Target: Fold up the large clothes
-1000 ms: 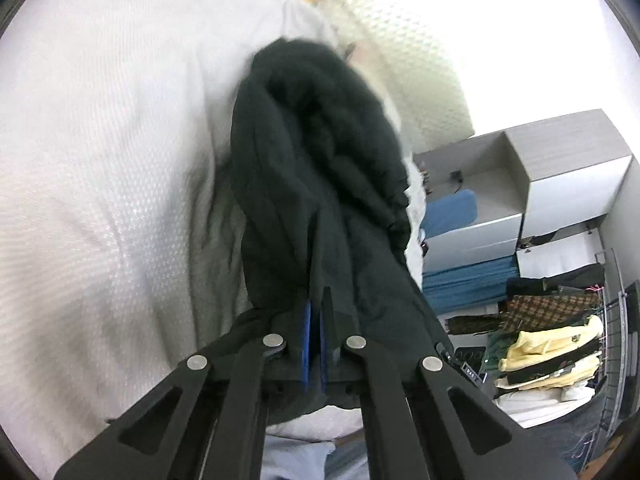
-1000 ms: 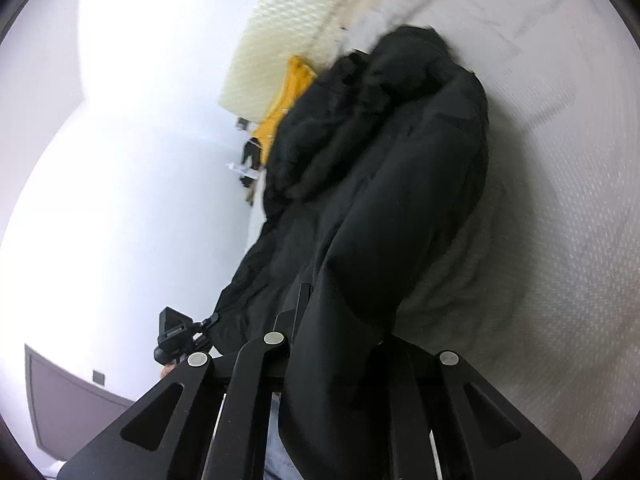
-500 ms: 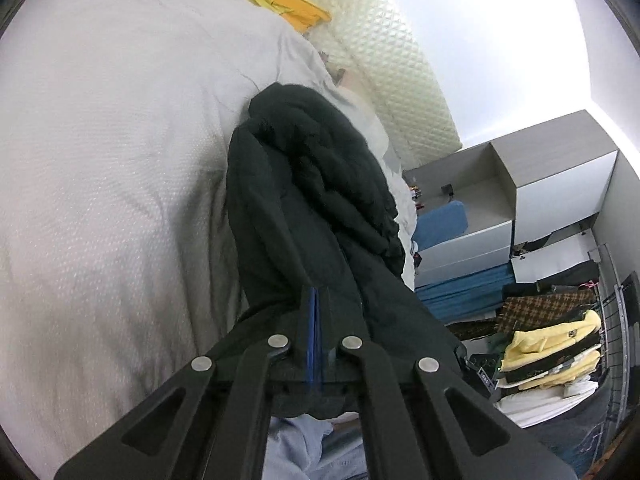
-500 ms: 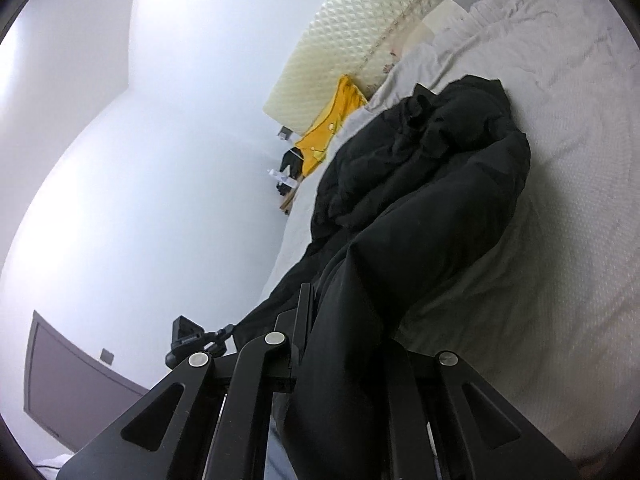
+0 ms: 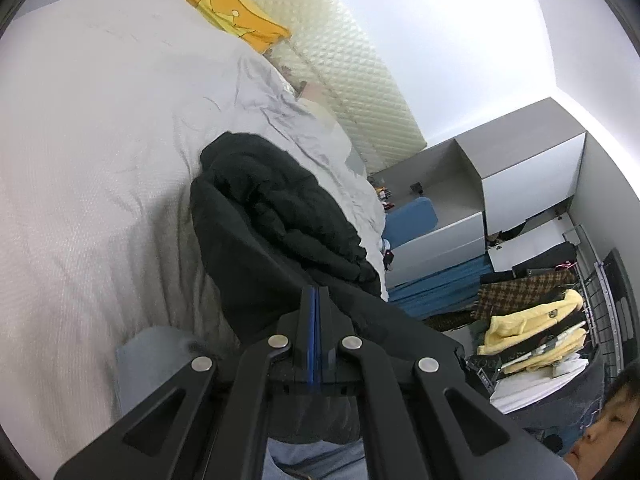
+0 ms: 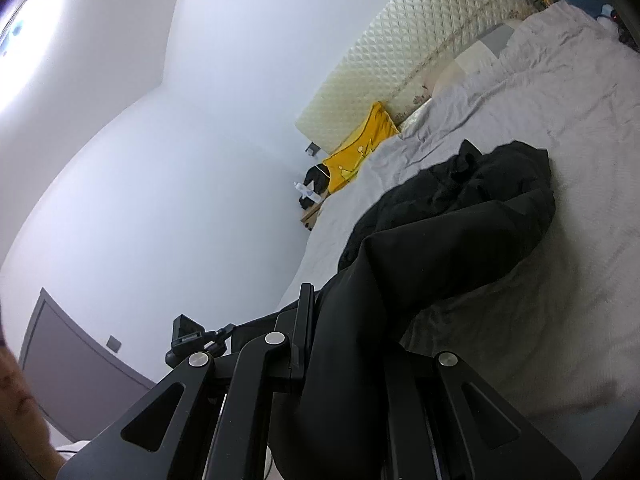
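Observation:
A large black garment (image 5: 272,216) lies bunched on the grey-white bed (image 5: 88,160) and stretches back to both grippers. My left gripper (image 5: 315,300) is shut, its blue pads pressed together on the near edge of the cloth. In the right wrist view the same black garment (image 6: 452,232) drapes over my right gripper (image 6: 320,312), whose jaws are shut on a fold; the right finger is hidden under the cloth. Both grippers hold the near end lifted off the bed.
A yellow pillow (image 5: 232,20) and a quilted cream headboard (image 5: 344,72) stand at the bed's far end. A grey-white cabinet (image 5: 500,192), a blue chair and a rack of hanging clothes (image 5: 532,320) are on the right. A person's face (image 5: 604,432) shows at the lower right.
Both grippers have pulled back and up from the bed with the garment still held. The black cloth has stretched out longer and the pile looks further off.

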The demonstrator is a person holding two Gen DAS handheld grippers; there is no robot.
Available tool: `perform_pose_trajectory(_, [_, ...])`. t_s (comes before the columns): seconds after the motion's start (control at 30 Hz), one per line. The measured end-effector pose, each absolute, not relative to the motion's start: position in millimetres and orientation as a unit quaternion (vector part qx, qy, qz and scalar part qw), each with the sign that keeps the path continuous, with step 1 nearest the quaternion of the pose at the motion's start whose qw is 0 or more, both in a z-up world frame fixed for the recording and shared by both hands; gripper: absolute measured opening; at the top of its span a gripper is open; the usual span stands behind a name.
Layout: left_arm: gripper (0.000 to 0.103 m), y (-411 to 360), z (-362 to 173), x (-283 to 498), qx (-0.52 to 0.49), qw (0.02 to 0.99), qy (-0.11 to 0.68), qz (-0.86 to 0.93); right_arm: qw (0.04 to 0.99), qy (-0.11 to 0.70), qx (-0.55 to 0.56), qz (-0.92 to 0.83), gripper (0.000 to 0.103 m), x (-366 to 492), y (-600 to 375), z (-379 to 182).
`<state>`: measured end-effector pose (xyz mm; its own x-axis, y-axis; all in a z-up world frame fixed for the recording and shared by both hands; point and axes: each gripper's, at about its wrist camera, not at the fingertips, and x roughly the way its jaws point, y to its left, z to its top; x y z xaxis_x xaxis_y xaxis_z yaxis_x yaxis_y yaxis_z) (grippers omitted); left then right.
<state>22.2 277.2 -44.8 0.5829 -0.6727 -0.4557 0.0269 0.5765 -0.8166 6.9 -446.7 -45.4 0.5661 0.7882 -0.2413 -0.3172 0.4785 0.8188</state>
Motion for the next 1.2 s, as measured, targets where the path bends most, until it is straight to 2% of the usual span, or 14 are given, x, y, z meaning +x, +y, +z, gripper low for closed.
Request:
perform_pose_trajectory(0.2, [0.0, 272, -30, -8, -0.407, 0.791, 0.398, -0.224, 0.798, 0.318, 0.393, 0.327, 0.007, -16, -454, -43])
perform_pose_trajectory(0.33, [0.0, 269, -33, 8, -0.402, 0.793, 0.399, -0.225, 0.794, 0.321, 0.402, 0.326, 0.007, -9, -458, -43])
perform_pose_trajectory(0.73, [0.0, 253, -5, 186, -0.376, 0.821, 0.39, -0.177, 0.76, 0.329, 0.486, 0.28, 0.009, 149, -484, -45])
perform_pose_trajectory(0.9, [0.0, 249, -11, 261, -0.372, 0.824, 0.407, -0.13, 0.74, 0.355, 0.529, 0.215, 0.01, 224, -498, -77])
perform_pose_trajectory(0.97, [0.0, 241, -13, 292, -0.337, 0.84, 0.414, -0.101, 0.733, 0.369, 0.539, 0.189, 0.01, 252, -503, -92])
perform_pose_trajectory(1.2, [0.0, 224, -60, 379, -0.302, 0.834, 0.461, -0.033, 0.706, 0.433, 0.546, 0.126, 0.01, 325, -508, -156])
